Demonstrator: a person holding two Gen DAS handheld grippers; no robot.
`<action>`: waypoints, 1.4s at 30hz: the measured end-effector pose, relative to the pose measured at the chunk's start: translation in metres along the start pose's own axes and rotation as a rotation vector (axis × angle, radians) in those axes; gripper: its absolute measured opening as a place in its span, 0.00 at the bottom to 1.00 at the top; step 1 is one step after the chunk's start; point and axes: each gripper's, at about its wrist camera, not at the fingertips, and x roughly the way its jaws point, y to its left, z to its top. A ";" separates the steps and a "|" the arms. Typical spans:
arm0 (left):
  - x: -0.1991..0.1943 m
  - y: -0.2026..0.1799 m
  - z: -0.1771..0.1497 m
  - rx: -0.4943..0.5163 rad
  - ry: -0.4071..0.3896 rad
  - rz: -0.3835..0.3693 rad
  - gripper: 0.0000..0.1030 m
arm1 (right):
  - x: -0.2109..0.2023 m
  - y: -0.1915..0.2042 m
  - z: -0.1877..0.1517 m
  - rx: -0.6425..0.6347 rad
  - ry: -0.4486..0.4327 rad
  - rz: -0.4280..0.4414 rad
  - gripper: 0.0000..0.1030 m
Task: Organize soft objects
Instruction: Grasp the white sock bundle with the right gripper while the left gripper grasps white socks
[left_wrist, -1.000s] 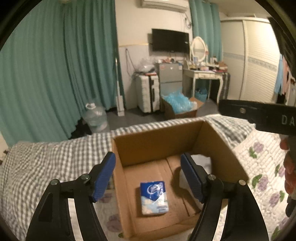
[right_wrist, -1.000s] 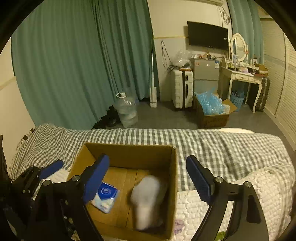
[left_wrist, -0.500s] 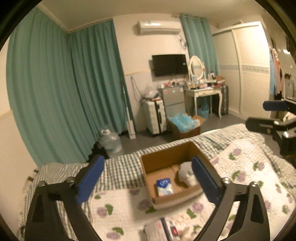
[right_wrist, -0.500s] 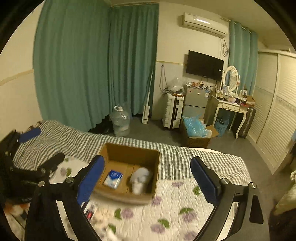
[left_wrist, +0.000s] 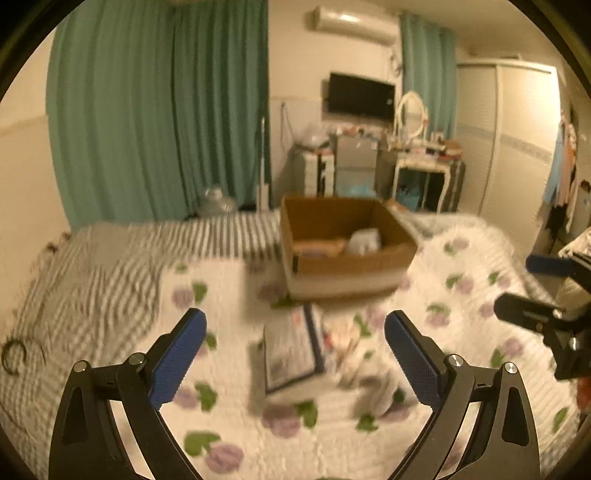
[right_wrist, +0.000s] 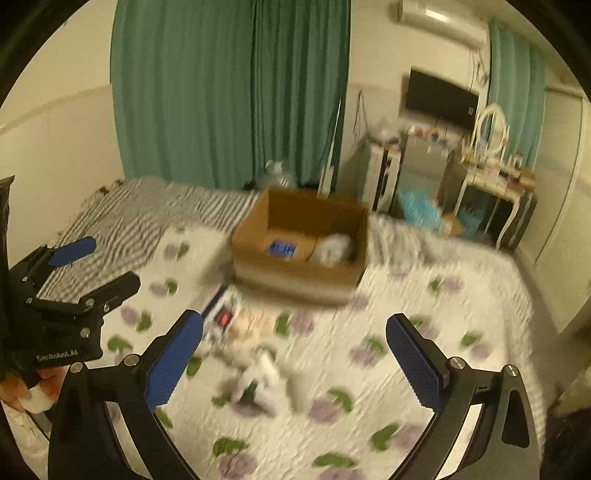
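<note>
Cardboard box (left_wrist: 347, 266) sits open-topped on the bed, on the floral quilt (right_wrist: 424, 332) near where it meets the striped sheet (left_wrist: 122, 266). Contents: a blue-and-white tissue pack (right_wrist: 281, 248) lies on the box floor in its left half, and a white soft lump (right_wrist: 334, 249) rests in the right half against the right wall; blur hides its exact shape. Left gripper (left_wrist: 294, 354): jaws spread wide, blue pads (left_wrist: 177, 356) well apart, nothing between them, touching nothing, hovering above the quilt. Right gripper (right_wrist: 293, 356): likewise fully spread, empty, hovering over the quilt. Each gripper shows at the edge of the other's view, to either side of the loose items. Loose items lie on the quilt, near the box's front wall but apart from it: a flat packet (left_wrist: 291, 350) with a dark blue border, and just beside it, to the right, a pale soft heap (left_wrist: 347, 339). A white soft thing (right_wrist: 258, 384) lies further from the box, near the right gripper. All three are motion-blurred; I cannot tell whether packet and heap touch. Surroundings, off the bed: teal curtains (left_wrist: 159, 110), a wall TV (left_wrist: 360, 98), an air conditioner (left_wrist: 351, 22) high on the wall, a dressing table (right_wrist: 495, 184) with an oval mirror, a water jug (left_wrist: 216, 201) on the floor by the curtain, a second box holding blue bags (right_wrist: 421, 210). Nothing lies between the grippers and the loose items.
</note>
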 end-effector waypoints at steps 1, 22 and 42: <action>0.006 0.002 -0.010 0.000 0.018 0.004 0.96 | 0.008 0.002 -0.009 0.006 0.019 0.008 0.97; 0.079 0.022 -0.093 0.013 0.235 0.021 0.96 | 0.154 0.028 -0.105 0.105 0.326 0.015 0.97; 0.068 0.017 -0.093 -0.046 0.247 0.035 0.96 | 0.107 0.016 -0.096 0.085 0.265 0.023 0.58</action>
